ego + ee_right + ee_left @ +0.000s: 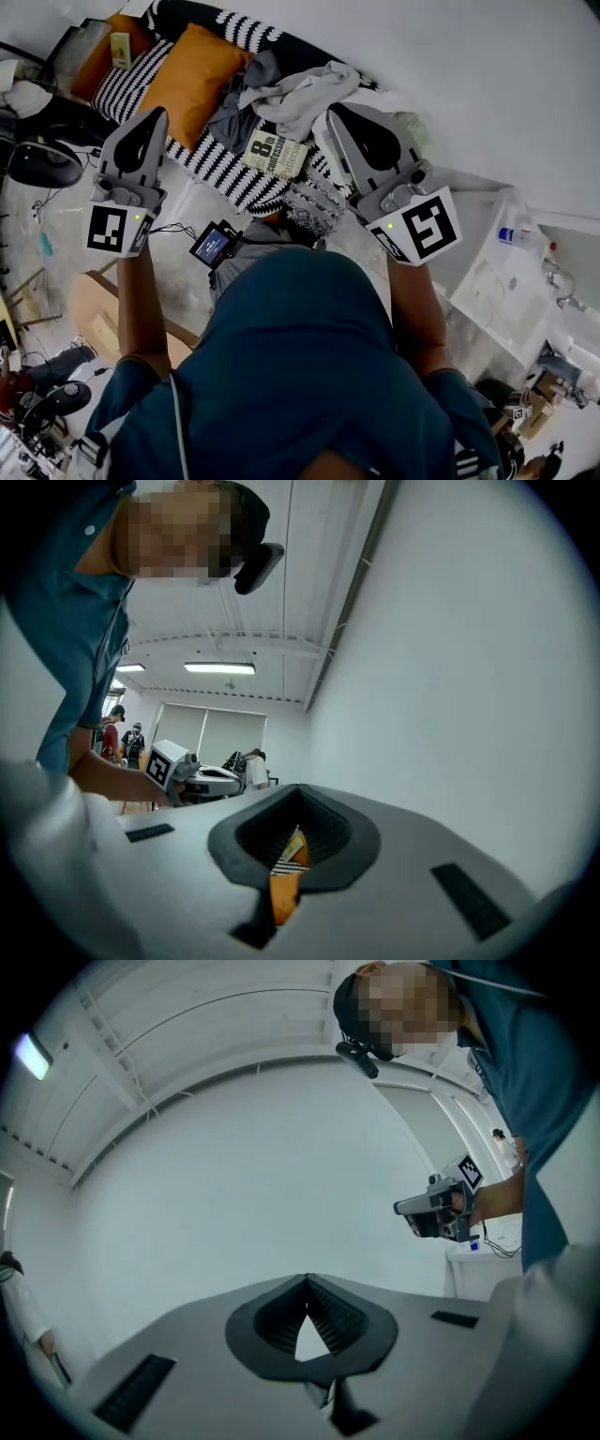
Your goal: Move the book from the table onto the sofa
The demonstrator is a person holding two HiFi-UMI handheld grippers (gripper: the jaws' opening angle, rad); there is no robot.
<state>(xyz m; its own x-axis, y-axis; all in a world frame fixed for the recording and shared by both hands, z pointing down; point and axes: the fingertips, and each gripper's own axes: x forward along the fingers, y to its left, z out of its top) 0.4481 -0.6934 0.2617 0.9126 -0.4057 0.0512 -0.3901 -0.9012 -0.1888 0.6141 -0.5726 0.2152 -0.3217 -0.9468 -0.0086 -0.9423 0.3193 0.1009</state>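
Book (277,153): lies flat, cover up, on the striped seat of the sofa (217,164), between the orange cushion (192,80) and the sofa's right end, touching the heap of clothes (298,94). Left gripper (150,124): jaws together, nothing between them; you hold it above the sofa's front edge. Right gripper (345,117): jaws together, likewise empty, over the sofa just beside the book. Status, as a judgement: placement looks complete, and nothing appears left for you except drawing both grippers away.
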